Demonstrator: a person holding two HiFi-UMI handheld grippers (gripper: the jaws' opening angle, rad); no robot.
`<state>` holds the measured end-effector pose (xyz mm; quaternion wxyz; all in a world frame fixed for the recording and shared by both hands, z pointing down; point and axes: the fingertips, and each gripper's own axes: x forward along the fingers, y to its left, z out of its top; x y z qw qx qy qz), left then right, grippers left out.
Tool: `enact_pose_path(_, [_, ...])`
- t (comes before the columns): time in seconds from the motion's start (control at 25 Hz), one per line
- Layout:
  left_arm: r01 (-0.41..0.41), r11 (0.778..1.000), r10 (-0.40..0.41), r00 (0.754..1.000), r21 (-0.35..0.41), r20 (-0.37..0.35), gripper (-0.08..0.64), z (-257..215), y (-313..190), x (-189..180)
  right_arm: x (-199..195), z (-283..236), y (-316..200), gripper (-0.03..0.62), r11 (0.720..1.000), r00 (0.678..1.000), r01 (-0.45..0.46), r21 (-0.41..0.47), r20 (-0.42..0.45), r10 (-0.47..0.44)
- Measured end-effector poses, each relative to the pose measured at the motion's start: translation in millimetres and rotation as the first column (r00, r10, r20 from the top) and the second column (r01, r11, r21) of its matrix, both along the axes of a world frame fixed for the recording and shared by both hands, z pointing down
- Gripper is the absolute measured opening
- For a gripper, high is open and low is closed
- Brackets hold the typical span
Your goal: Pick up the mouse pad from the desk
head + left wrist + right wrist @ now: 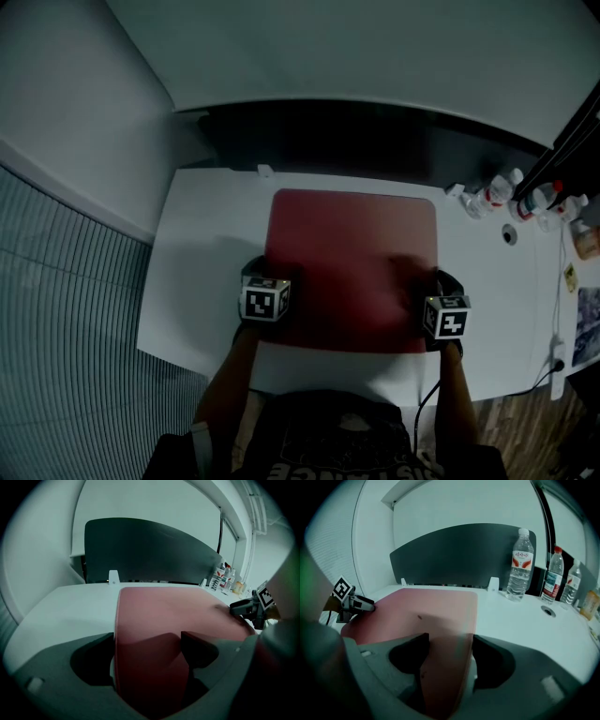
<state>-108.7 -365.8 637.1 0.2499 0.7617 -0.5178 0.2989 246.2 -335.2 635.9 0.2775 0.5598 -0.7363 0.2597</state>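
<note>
Overhead, mouse pad (pixel 352 262) lies flat on desk (pixel 206 234), left gripper (pixel 266 274) at near-left corner, right gripper (pixel 441 286) at near-right; jaw gaps unreadable there. Gripper views settle it: both jaw pairs spread wide, straddling pad's side edges, nothing clamped. Water bottles (pixel 520 564) upright, clear only in right gripper view.

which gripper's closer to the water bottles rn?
Right. The right gripper straddles the mouse pad at its right edge, on the side where the water bottles stand. The left gripper straddles its left edge, the pad lying between it and them.
</note>
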Motion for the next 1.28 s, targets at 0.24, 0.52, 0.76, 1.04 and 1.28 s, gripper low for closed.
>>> enact_pose_path(0.24, [0.008, 1.0, -0.008, 1.0, 0.004, 0.006, 0.434, 0.1, 0.1, -2.4, -3.2, 0.0, 0.2, 0.29, 1.0, 1.0, -0.014, -0.014, 0.01, 0.014])
enact_pose_path(0.52, [0.014, 1.0, -0.014, 1.0, 0.003, 0.019, 0.409, -3.2, 2.4, -2.1, -8.8, 0.8, 2.2, 0.241, 1.0, 1.0, -0.019, -0.018, 0.023, 0.02])
enact_pose_path(0.76, [0.022, 1.0, -0.022, 1.0, 0.014, 0.006, 0.365, -6.2, 1.1, -1.2, -12.9, 0.7, 3.7, 0.195, 1.0, 1.0, -0.016, -0.019, 0.023, 0.016])
enact_pose_path(1.04, [0.018, 1.0, -0.018, 1.0, 0.006, 0.009, 0.301, -5.7, 4.4, 1.8, -16.3, -0.7, 5.7, 0.153, 1.0, 1.0, -0.014, -0.025, 0.02, 0.015])
enact_pose_path(1.28, [-0.013, 1.0, 0.014, 1.0, -0.015, 0.015, 0.221, -2.4, 8.1, 7.2, -20.3, -1.7, 6.5, 0.13, 1.0, 1.0, 0.001, -0.02, 0.008, -0.001])
